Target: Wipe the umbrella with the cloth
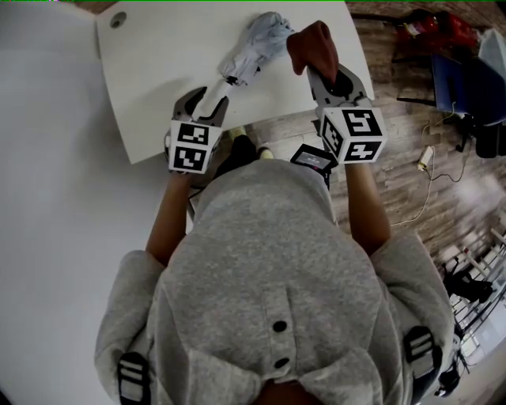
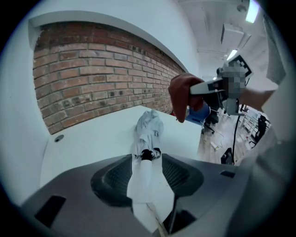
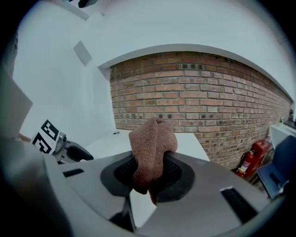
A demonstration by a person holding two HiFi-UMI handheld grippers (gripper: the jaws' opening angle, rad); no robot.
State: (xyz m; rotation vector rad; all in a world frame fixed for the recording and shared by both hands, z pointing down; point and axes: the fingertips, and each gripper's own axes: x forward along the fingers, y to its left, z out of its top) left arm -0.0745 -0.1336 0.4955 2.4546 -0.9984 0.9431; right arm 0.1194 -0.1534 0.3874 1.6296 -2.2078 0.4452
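Note:
A folded light-grey umbrella (image 1: 257,43) lies on the white table (image 1: 158,63), its white handle (image 1: 213,96) pointing toward me. In the left gripper view the umbrella (image 2: 148,127) stretches away along the table. Its handle (image 2: 149,185) runs between the jaws of my left gripper (image 2: 147,173), which stand wide with gaps on both sides. My left gripper (image 1: 207,103) sits low at the table's near edge. My right gripper (image 1: 324,75) is shut on a bunched brown cloth (image 1: 312,43), held above the table just right of the umbrella. The cloth (image 3: 152,148) fills the jaws of the right gripper (image 3: 150,173).
A brick wall (image 3: 208,92) stands behind the table. A cable hole (image 1: 118,19) is in the table's far left corner. On the wooden floor to the right are a red fire extinguisher (image 3: 249,162), a blue chair (image 1: 466,79) and a cable (image 1: 427,158).

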